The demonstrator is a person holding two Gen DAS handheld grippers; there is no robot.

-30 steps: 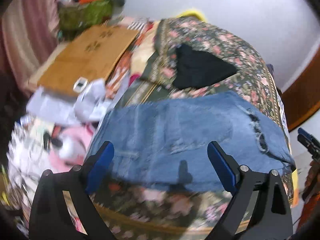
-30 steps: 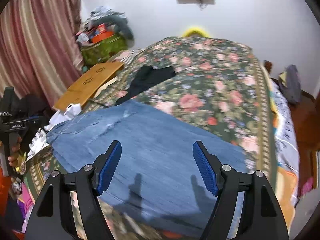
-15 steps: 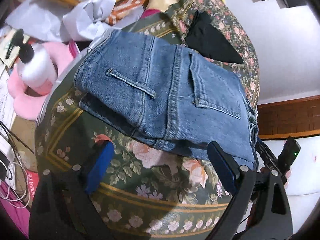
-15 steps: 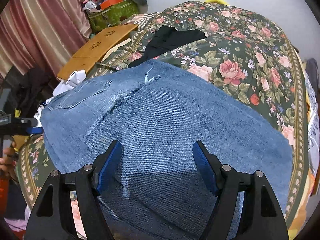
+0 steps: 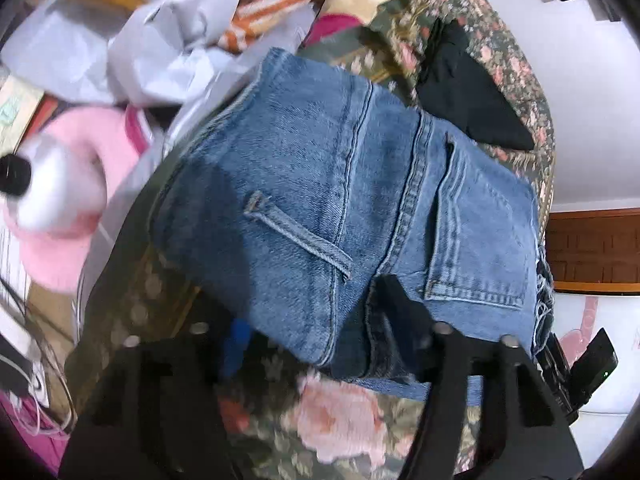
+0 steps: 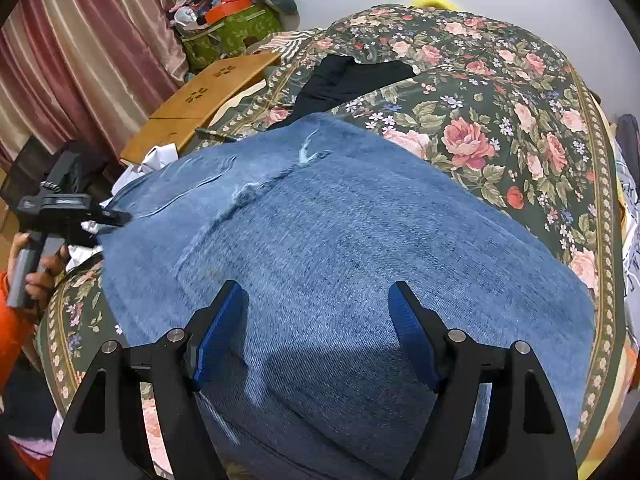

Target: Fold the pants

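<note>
Blue jeans [image 6: 340, 240] lie folded across the floral bedspread [image 6: 500, 120]. In the left wrist view the waistband end of the jeans [image 5: 340, 200], with a belt loop and a back pocket, is nearest. My left gripper [image 5: 312, 320] is down at the near corner of that end. Its jaws are closing with the folded denim edge between them, and I cannot see the pads pressing on it. The right wrist view has the left gripper [image 6: 100, 216] at the jeans' left edge. My right gripper [image 6: 316, 332] hovers open over the leg end, holding nothing.
A black garment [image 6: 352, 76] lies on the bed beyond the jeans. Off the bed's left side are a wooden lap table [image 6: 208, 96], crumpled white paper [image 5: 172, 60], a pink cushion [image 5: 80, 200] and a green bag [image 6: 236, 28]. A striped curtain [image 6: 80, 60] hangs behind.
The left gripper dropped and rolled toward the jeans' waist corner, and its jaws narrowed around the edge. The right gripper lowered over the denim, then stayed put.
</note>
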